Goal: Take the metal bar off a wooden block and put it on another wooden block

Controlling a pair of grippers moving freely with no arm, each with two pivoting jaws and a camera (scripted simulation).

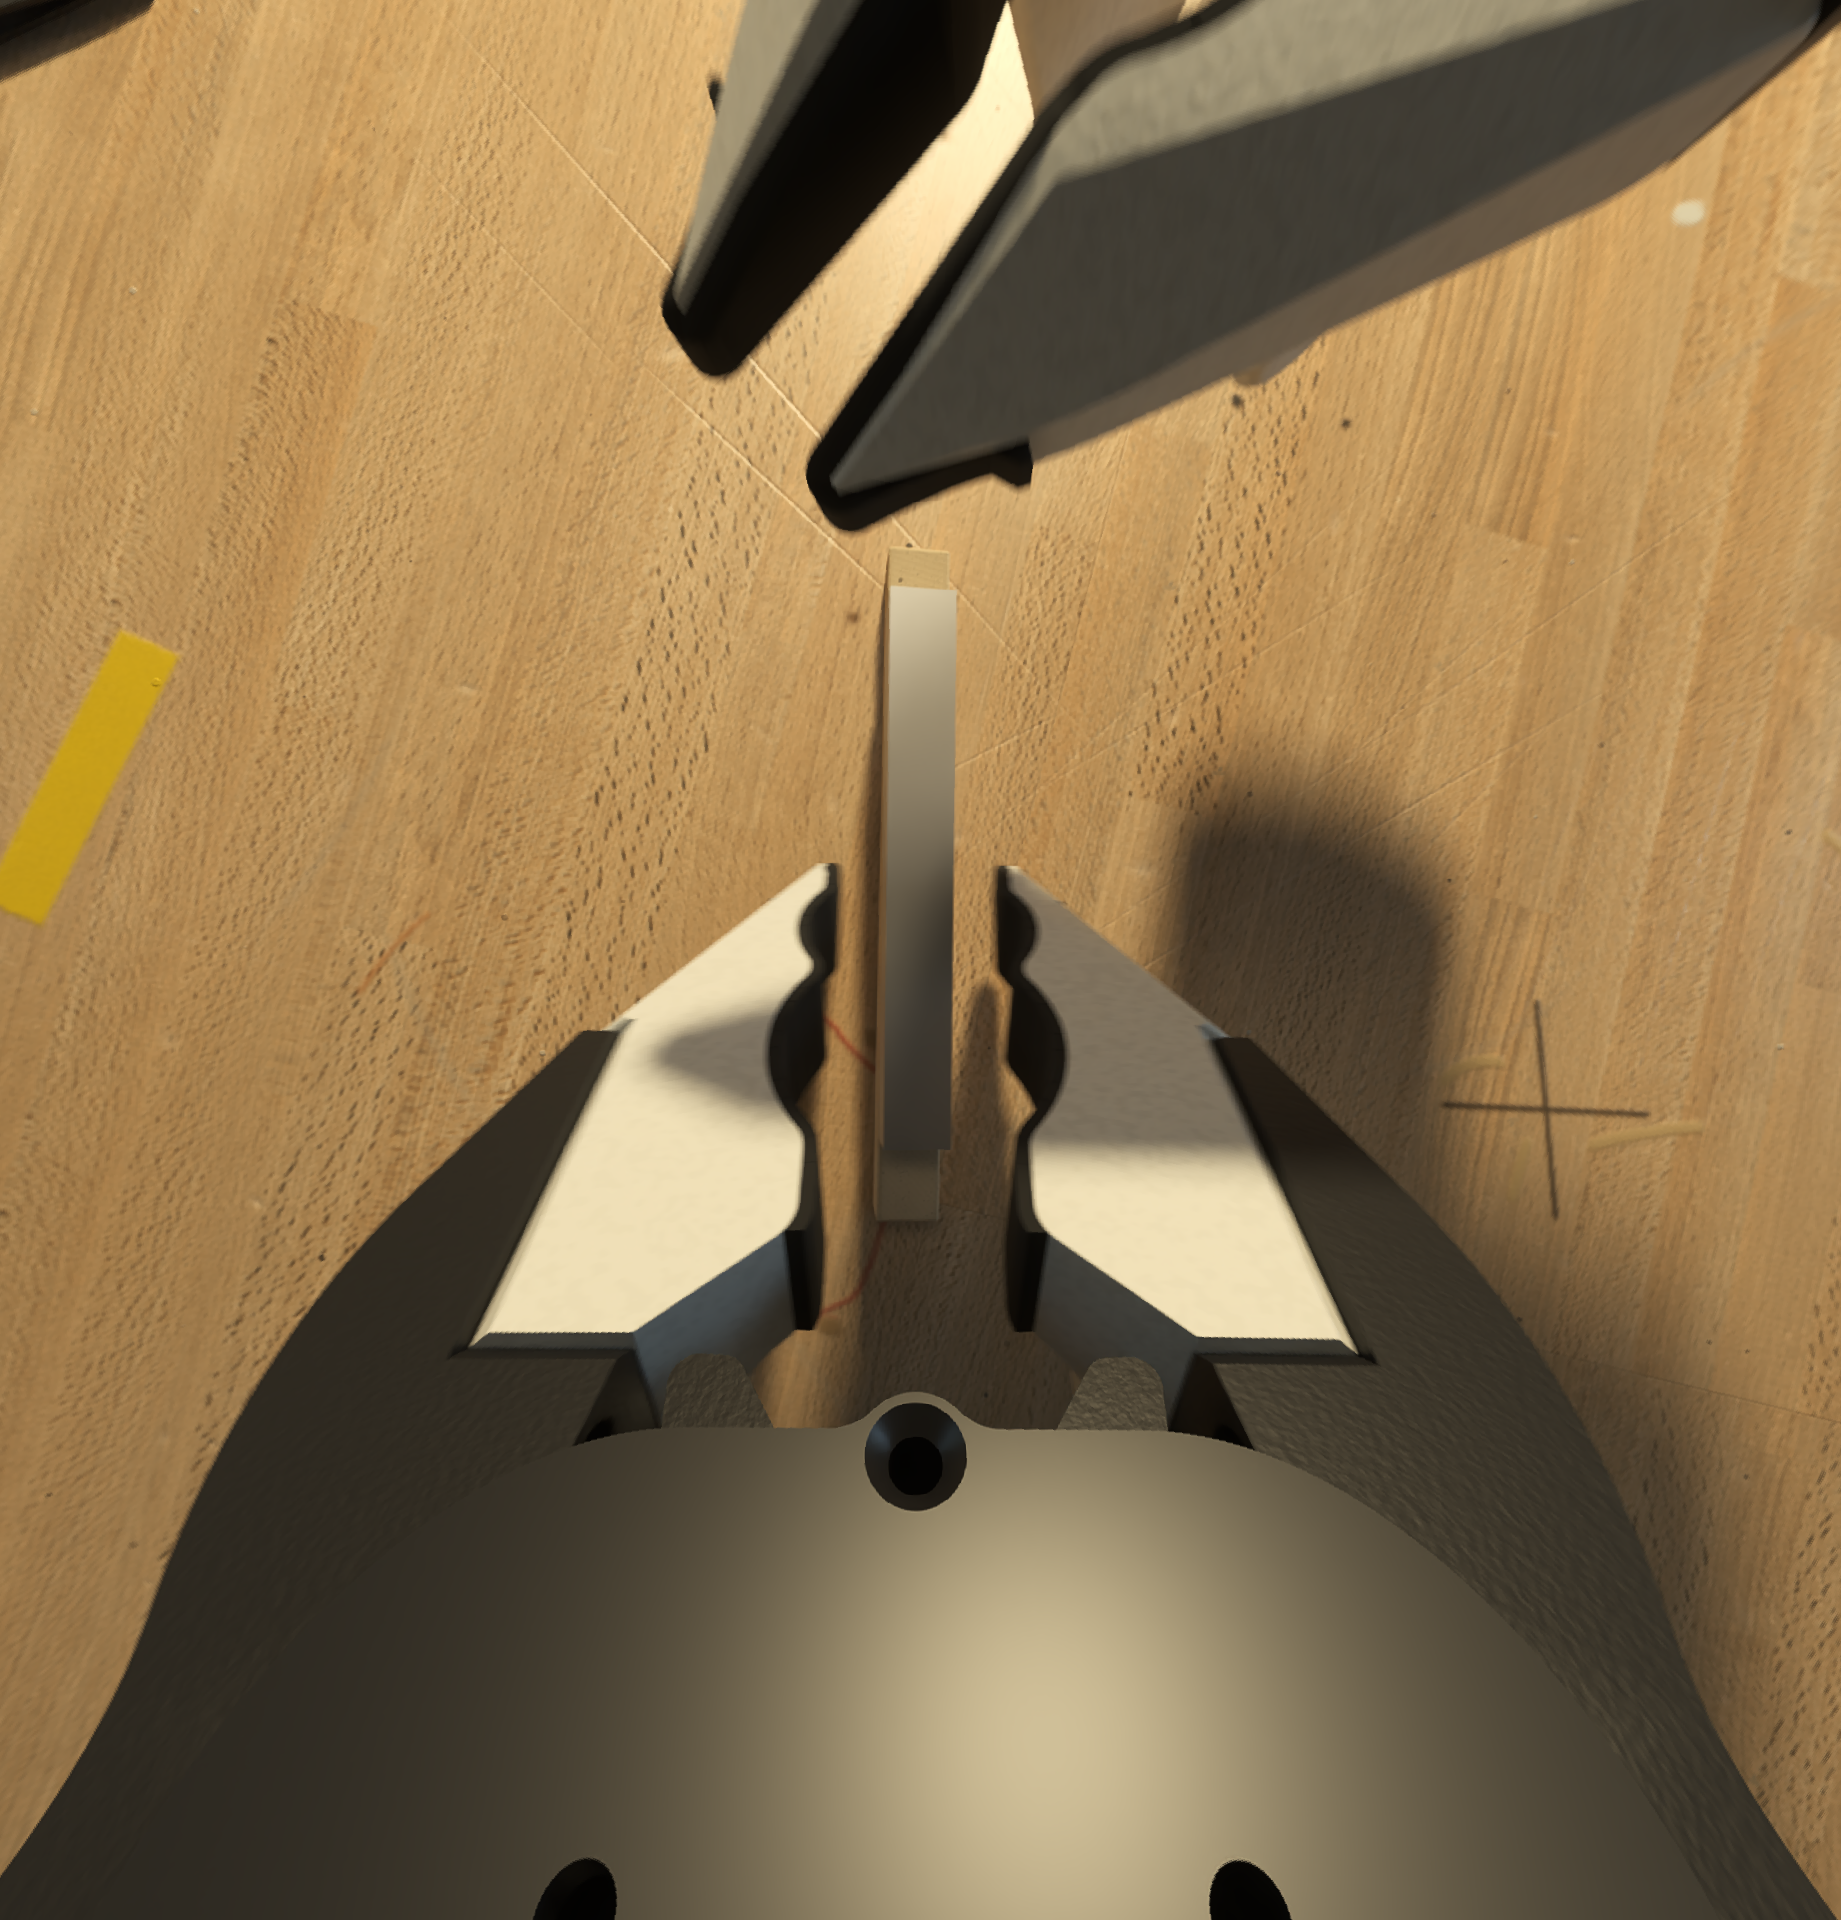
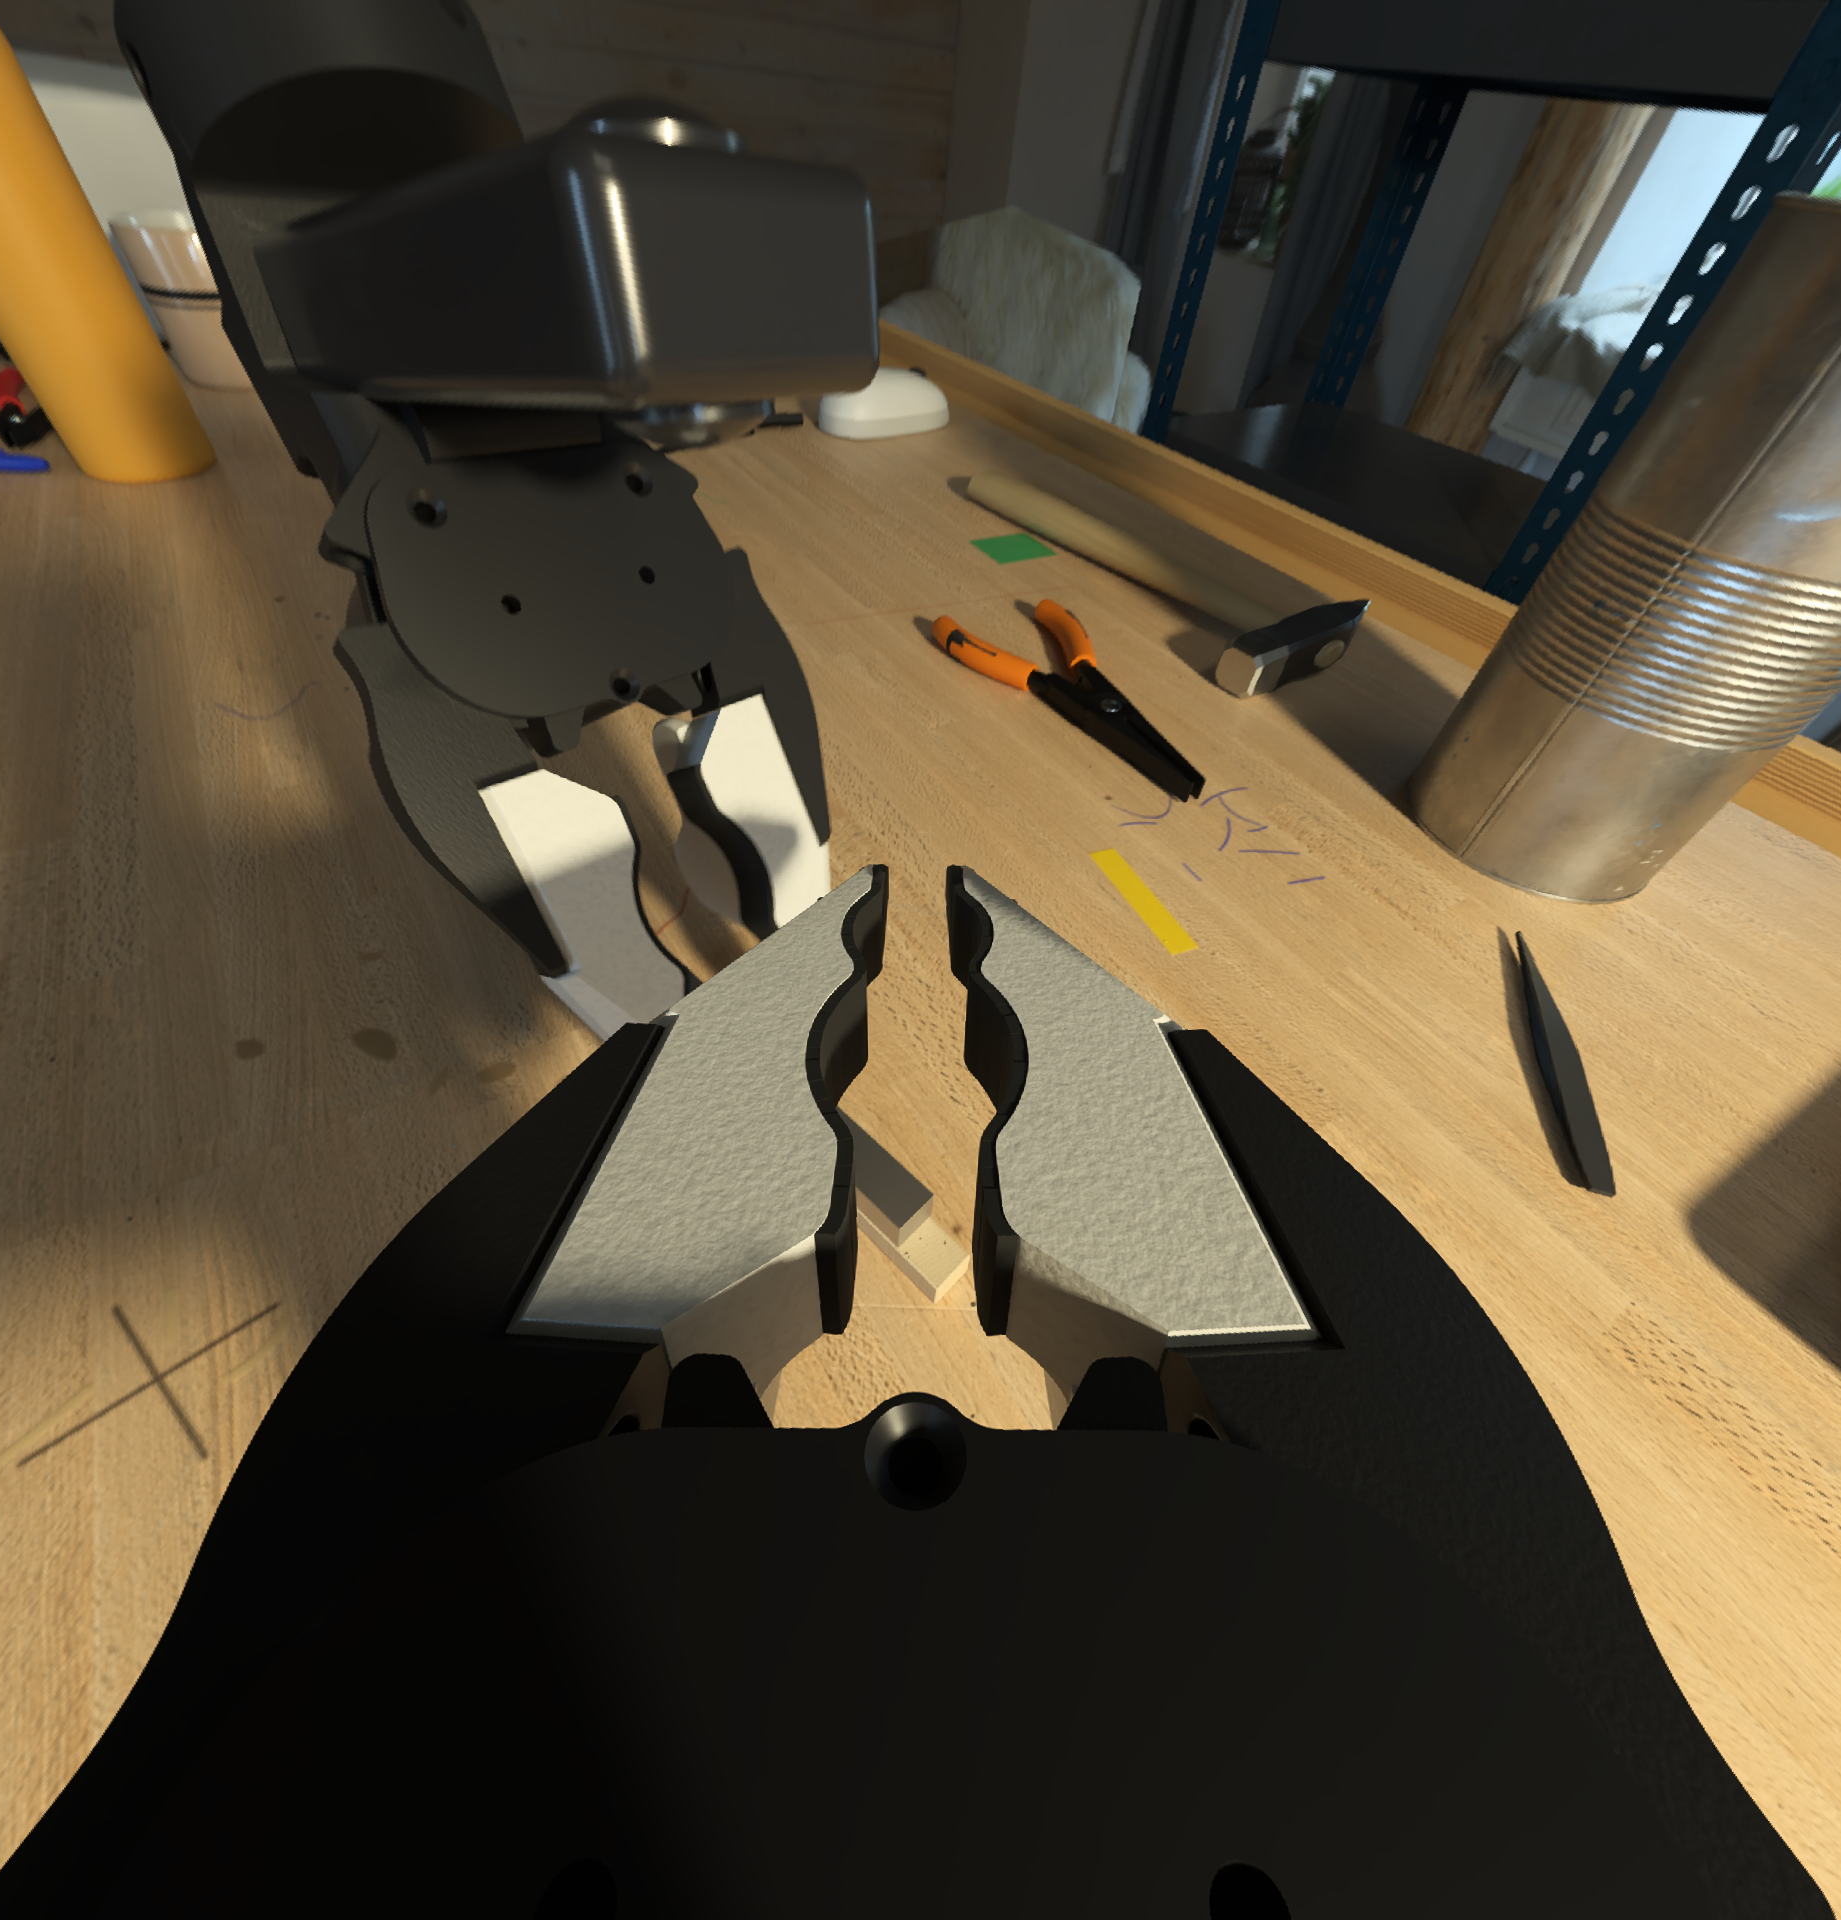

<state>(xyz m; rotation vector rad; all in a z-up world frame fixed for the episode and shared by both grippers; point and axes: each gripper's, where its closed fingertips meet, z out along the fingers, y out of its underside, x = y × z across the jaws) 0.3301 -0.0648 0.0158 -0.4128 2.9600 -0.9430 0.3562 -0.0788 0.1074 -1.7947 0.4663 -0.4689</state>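
- Between the fingers of the left tongs (image 1: 916,935) lies the metal bar (image 1: 918,883), running straight ahead along the gap, with clear space on both sides: these tongs stand narrowly parted and grip nothing.
- Wooden blocks peek out under the bar at both ends, one by the tongs' palm (image 1: 908,1195) and one beyond the fingertips (image 1: 918,569); whether these are two blocks or one long one I cannot tell.
- Right tongs (image 2: 916,883) hover over the bar's far end, also narrowly parted and empty; bar and block show low between their fingers (image 2: 900,1205).
- By my judgement the grasp is in hand: the left tongs need to close squarely on the bar, then lift.
- Ahead of the left tongs, the right tongs' fingers (image 1: 895,270) crowd the space above the bar and may hinder a lift.
- To the right tongs' right on the tabletop (image 2: 1363,1039) lie yellow tape (image 2: 1142,900), pliers (image 2: 1072,691), a hammer (image 2: 1207,592), a tin can (image 2: 1674,623) and tweezers (image 2: 1560,1070), all well apart.
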